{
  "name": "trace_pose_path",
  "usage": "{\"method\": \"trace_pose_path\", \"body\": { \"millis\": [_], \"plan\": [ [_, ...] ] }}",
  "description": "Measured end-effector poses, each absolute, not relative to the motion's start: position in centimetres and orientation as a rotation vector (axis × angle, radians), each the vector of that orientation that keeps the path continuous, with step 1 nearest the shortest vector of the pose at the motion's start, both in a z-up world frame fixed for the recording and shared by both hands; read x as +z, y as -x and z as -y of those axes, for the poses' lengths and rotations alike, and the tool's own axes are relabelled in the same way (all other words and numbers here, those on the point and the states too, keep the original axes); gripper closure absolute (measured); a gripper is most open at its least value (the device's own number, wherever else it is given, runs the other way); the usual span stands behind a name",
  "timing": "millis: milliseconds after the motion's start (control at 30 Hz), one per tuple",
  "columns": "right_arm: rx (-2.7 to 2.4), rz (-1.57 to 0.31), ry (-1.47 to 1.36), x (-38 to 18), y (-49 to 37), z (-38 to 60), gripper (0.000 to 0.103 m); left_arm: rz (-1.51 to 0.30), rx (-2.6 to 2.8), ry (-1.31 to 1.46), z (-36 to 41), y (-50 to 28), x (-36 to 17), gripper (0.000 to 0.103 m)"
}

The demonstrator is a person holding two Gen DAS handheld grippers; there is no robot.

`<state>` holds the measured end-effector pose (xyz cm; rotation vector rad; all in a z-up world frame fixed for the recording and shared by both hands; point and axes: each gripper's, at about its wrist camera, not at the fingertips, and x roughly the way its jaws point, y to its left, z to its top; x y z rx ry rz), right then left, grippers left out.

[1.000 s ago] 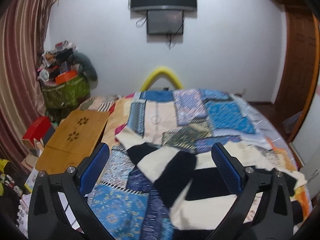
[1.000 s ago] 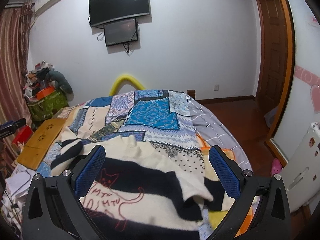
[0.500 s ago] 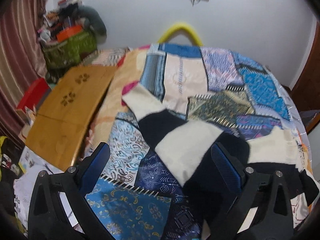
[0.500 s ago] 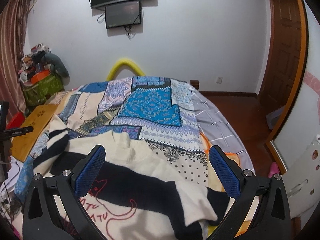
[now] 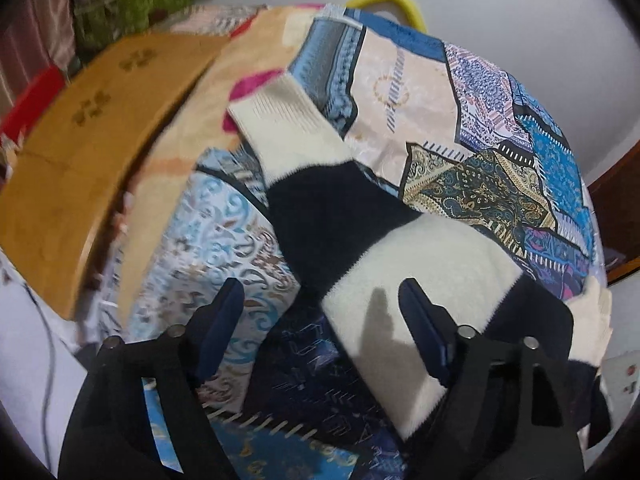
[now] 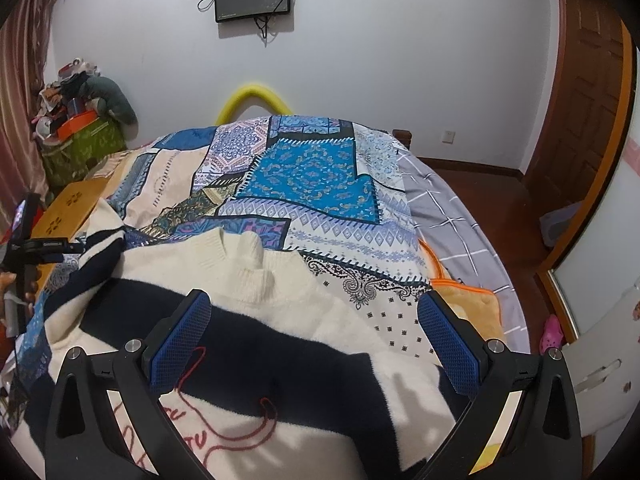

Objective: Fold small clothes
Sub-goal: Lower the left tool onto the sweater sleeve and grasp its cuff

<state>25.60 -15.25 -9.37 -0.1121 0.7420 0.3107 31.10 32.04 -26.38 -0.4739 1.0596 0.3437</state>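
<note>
Across the near edge of the patchwork bedspread [image 6: 316, 168] lies the striped sweater [image 6: 280, 344], one sleeve [image 5: 320, 184] stretched toward the left edge. The left gripper [image 5: 320, 328], jaws closing, straddles that sleeve without pressing it; the right gripper [image 6: 316, 344] hangs released above the sweater's body.

A cream and navy striped knit sweater [image 6: 280, 320] lies spread, unfolded, on a patchwork bedspread, rumpled at its near right corner. Its cream collar points toward the far wall, and a red cat outline with letters is stitched on the front. 1 sleeve [image 5: 332, 184] stretches diagonally outward, flat, ending in a ribbed cream cuff.
</note>
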Motion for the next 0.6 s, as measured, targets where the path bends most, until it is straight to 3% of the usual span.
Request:
{"method": "trace_pose_path", "body": {
  "millis": [200, 267, 333, 467, 600],
  "plan": [
    [0.32, -0.743, 0.127, -9.6, -25.6, 14.8, 0.0, -1.073, 0.321, 0.579, -32.5, -32.0, -27.8, 0.032],
    [0.317, -0.74, 0.136, -9.6, -25.5, 14.5, 0.0, -1.078, 0.316, 0.611, -32.8, -32.3, -28.0, 0.041],
    [0.313, -0.741, 0.142, -9.7, -25.6, 14.3, 0.0, -1.096, 0.291, 0.682, -33.1, -32.4, -28.6, 0.061],
    [0.313, -0.747, 0.137, -9.8, -25.4, 14.4, 0.0, -1.104, 0.281, 0.739, -33.0, -32.5, -29.2, 0.071],
    [0.304, -0.743, 0.149, -9.4, -25.0, 14.8, 0.0, -1.094, 0.296, 0.689, -32.5, -32.5, -28.0, 0.095]
  ]
}}
